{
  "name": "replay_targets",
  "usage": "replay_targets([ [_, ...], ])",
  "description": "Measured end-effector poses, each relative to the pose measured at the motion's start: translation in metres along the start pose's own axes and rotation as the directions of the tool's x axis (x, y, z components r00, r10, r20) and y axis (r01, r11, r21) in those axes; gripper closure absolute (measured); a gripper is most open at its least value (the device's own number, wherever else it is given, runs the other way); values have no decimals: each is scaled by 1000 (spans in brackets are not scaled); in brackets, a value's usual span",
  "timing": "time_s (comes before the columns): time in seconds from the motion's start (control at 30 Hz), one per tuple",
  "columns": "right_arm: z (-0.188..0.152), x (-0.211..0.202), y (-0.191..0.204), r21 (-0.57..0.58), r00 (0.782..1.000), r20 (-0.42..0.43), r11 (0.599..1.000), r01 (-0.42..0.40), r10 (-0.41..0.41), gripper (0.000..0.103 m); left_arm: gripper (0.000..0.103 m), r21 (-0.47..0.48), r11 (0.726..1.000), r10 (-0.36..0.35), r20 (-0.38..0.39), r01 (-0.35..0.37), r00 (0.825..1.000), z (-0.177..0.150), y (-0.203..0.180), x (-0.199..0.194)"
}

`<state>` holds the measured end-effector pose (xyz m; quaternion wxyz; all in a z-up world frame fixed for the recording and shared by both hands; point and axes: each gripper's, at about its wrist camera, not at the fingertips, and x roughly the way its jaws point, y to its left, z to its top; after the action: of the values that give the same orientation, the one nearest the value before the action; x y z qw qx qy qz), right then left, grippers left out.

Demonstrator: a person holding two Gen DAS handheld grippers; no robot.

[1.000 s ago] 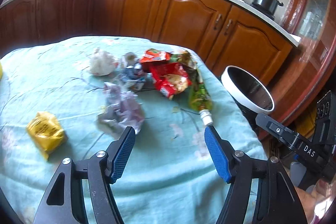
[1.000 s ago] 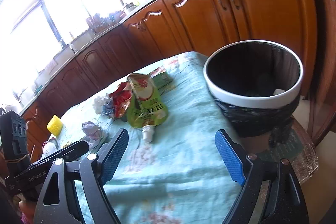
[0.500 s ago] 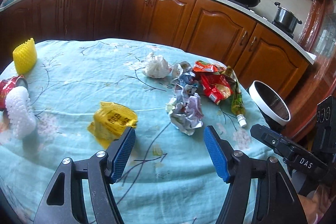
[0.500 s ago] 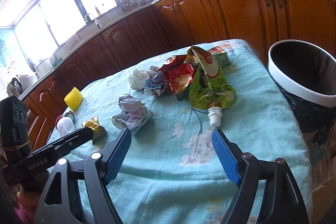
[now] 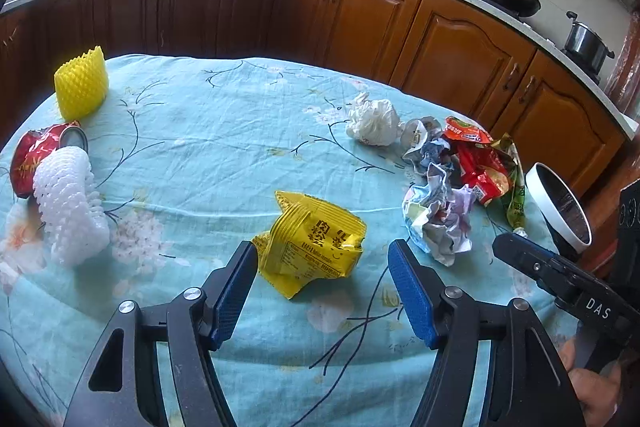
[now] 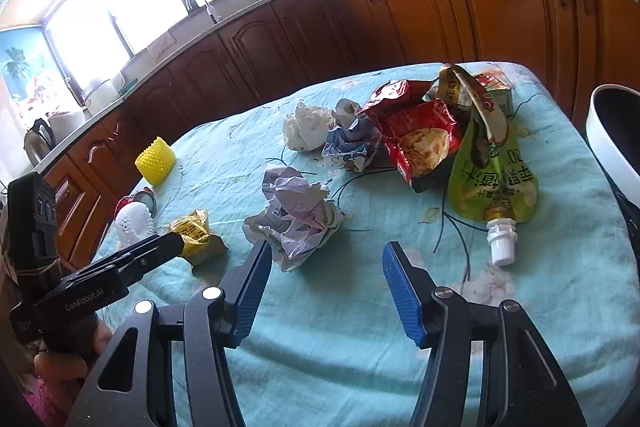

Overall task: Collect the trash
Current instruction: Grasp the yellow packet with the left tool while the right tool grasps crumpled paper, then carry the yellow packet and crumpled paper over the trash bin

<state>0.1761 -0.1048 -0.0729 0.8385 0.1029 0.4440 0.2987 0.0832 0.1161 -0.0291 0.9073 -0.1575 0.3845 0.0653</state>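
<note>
The left claw (image 5: 320,283) is hovering wide open and empty, framing the yellow wrapper (image 5: 314,245) lying at its 12 o'clock on the counter (image 5: 224,147), which looks light, crinkly and slippery, best pinched across its puffed middle.

Left gripper (image 5: 322,269) and right gripper (image 6: 326,269) both spread wide.

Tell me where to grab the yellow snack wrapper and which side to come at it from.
Grip the puffed upper body of the yellow wrapper, not the flat crimped corners. It lies crumpled on the tablecloth directly ahead of the open left gripper, so come straight forward and down, one of the fingers on each side, probably pinching its raised folds.
</note>
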Motion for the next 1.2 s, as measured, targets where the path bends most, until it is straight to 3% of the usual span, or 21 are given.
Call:
replay_targets([
  [0.17,7,22,5,-22,999,-40,1000,-10,10,48,37,-15,1000,-7,-28,7,1000,6,5,18],
  [0.27,12,36,7,-21,998,-65,1000,-22,21,48,42,-30,999,-21,-48,20,999,8,9,29],
  [0.3,13,40,7,-22,997,-73,1000,-23,21,51,43,-37,999,-32,-62,29,998,8,10,33],
  [0.37,14,47,7,-22,996,-90,999,-26,24,70,49,-39,999,-33,-59,31,998,8,11,36],
  [0.4,13,49,6,-21,995,-98,999,-30,28,72,59,-33,999,-38,-58,36,998,9,10,37],
  [0.47,12,46,7,-30,996,-90,999,-23,20,80,68,-21,998,-53,-64,52,997,11,6,39],
  [0.53,10,37,8,-44,997,-71,999,-9,6,85,72,0,998,-66,-69,66,995,11,0,41],
  [0.8,7,-8,-19,23,1000,-2,1000,6,-6,88,75,79,987,-137,-62,142,989,9,-38,35],
  [1.2,-1,-91,-90,166,984,121,980,107,-128,88,75,195,941,-262,-89,275,961,9,-108,32],
])
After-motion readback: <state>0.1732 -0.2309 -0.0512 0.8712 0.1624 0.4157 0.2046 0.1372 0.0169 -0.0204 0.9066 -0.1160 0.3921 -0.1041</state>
